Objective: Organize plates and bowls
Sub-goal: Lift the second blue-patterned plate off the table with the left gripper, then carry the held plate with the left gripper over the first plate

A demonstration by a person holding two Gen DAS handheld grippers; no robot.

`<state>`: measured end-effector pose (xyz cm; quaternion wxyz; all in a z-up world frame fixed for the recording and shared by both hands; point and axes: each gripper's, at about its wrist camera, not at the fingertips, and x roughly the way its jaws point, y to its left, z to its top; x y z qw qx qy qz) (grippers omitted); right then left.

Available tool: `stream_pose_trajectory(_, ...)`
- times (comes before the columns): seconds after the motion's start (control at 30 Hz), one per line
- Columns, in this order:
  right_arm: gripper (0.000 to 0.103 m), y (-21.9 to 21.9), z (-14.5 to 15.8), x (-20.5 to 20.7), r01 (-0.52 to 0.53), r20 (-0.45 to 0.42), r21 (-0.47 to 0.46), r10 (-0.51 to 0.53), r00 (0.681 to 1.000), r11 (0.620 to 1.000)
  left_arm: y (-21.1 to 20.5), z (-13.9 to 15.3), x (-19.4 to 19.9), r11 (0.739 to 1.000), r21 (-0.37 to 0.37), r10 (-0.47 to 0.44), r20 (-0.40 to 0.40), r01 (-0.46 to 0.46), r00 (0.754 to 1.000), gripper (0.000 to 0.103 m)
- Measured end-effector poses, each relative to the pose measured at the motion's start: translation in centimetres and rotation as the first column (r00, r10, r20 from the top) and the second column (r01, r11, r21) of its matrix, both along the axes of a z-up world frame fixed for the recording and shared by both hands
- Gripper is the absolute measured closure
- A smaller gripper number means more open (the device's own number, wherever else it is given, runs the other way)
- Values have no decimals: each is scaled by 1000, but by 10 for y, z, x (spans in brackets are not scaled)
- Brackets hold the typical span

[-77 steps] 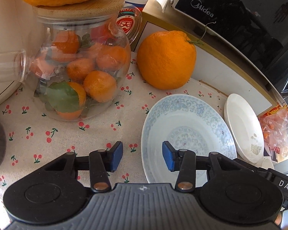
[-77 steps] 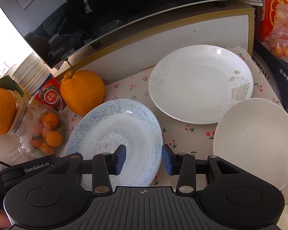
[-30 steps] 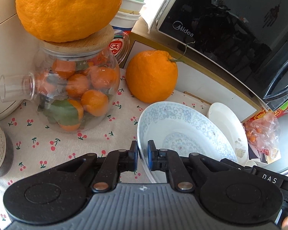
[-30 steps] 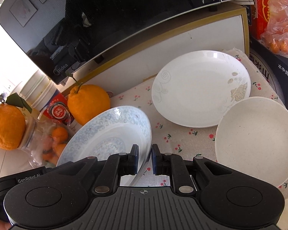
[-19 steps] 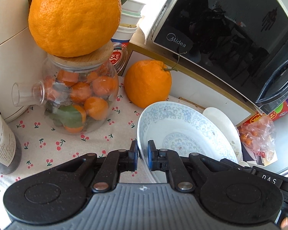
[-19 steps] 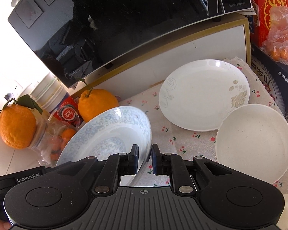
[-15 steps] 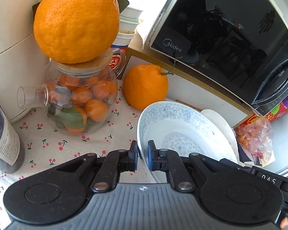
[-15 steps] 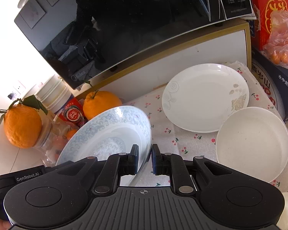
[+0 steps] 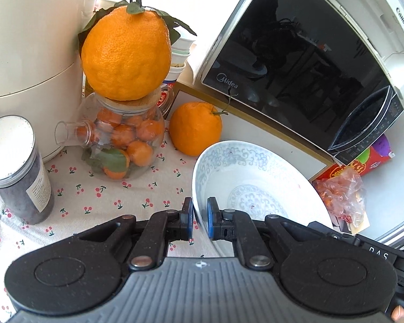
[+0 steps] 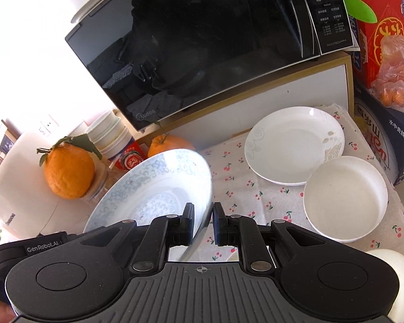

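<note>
Gripping opposite rims of round blue-patterned porcelain bowl [image 10: 153,188] with left claw [image 9: 199,222] and right claw [image 10: 203,223], both clamped, bowl raised above bench (tilted). Unsorted yet: white round plate [image 10: 293,145], plain white bowl [image 10: 344,196], touching.

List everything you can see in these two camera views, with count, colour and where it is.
blue-patterned bowl: 1, white and blue, lifted and tilted, gripped on both rims
white plate: 1, white, on the cherry-print cloth
white bowl: 1, off-white, beside the plate
large oranges: 2, orange, one on the jar lid, one by the microwave
glass jar: 1, clear, holding small oranges
microwave: 1, black, behind
dark canister: 1, far left
left gripper: 1, black, shut on bowl rim
right gripper: 1, black, shut on bowl rim
</note>
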<state>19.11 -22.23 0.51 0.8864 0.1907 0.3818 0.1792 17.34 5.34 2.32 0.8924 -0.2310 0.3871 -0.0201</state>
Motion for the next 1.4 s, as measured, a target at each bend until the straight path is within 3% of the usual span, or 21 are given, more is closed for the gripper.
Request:
stream_pose_trajectory(0.6,88,10,13,-74,-48,41,-51,50,998,998,9,13,-75,999,5,33,27,-33,999,95)
stream_pose_trajectory(0.8,88,10,12,-109,-55,61,-61,58,996,997,8,4,-106,999,-6,42,18,-42,999,95)
stream_pose_trajectory(1.03,88,11,-5,-144,-75,27,-88,78,997,993,12,-19,-144,998,-31,45,-25,-46,999,94)
stream_pose_trajectory(1.4,88,20,-37,-189,-103,-28,-134,100,995,986,16,-33,-180,999,2,51,-20,-51,998,95)
